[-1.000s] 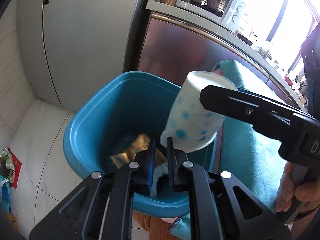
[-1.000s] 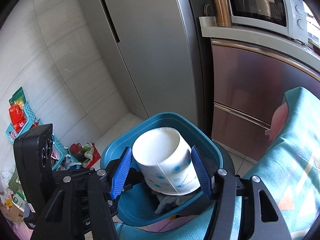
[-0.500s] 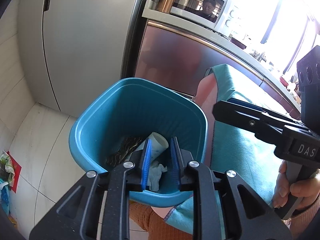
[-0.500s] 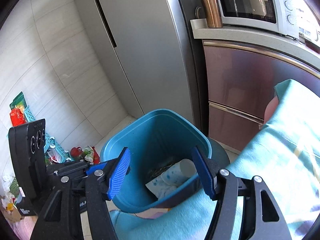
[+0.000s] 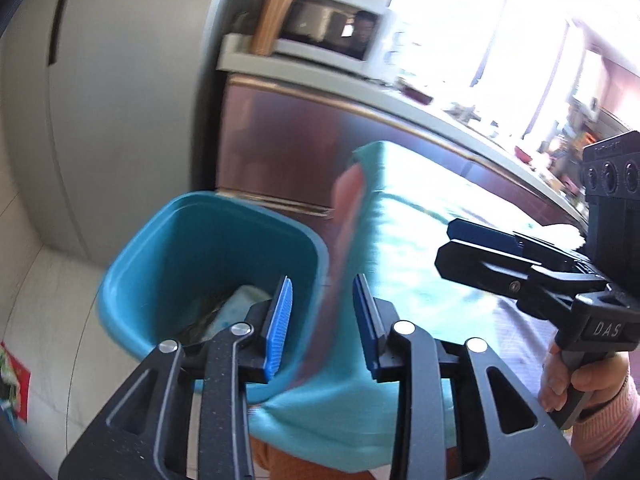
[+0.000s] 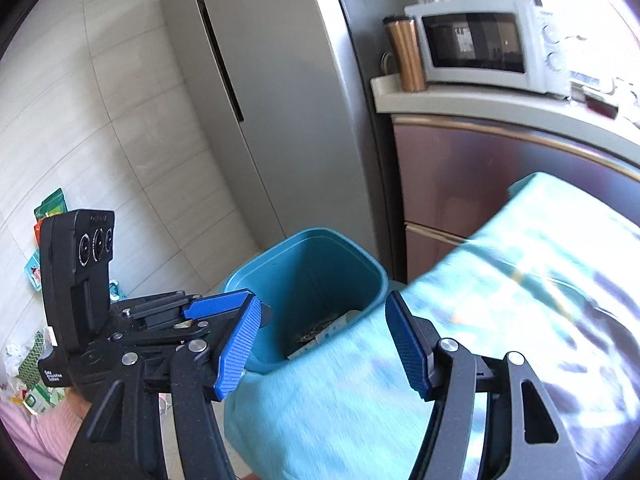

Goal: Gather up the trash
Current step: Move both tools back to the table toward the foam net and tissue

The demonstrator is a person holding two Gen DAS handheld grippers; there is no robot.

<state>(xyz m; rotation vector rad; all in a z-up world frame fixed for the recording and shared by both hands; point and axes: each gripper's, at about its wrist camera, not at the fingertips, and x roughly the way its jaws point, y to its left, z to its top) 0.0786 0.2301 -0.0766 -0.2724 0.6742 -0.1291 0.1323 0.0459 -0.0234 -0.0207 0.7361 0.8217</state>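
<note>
**Beside the table, one blue bin with the trash inside**

At the left, on the floor by the grey fridge [image 6: 256, 92], stands a single teal bin [image 5: 192, 248]. Inside it lies a white paper cup with blue dots [image 6: 340, 322] on its side, next to a dark, crinkled wrapper [image 6: 312, 334]; in the left wrist view both are blurred and half hidden behind the fingers.

The left gripper [image 5: 322, 320] hovers over the bin's near rim, its two blue fingers [image 5: 280, 320] opening with nothing between them. To its right the table, covered by a teal cloth [image 5: 408, 240], butts against the bin.

The right gripper [image 6: 320, 344] hangs above the cloth's edge, its fingers [image 6: 408, 352] spread wide and empty. A hand [image 5: 568, 376] in a pink sleeve holds its handle, which reads "DAS".

On the kitchen worktop behind sit one copper-coloured tumbler [image 6: 404, 56] and one white microwave [image 6: 476, 46]. The small white label on the left gripper's handle is too small to read.
</note>
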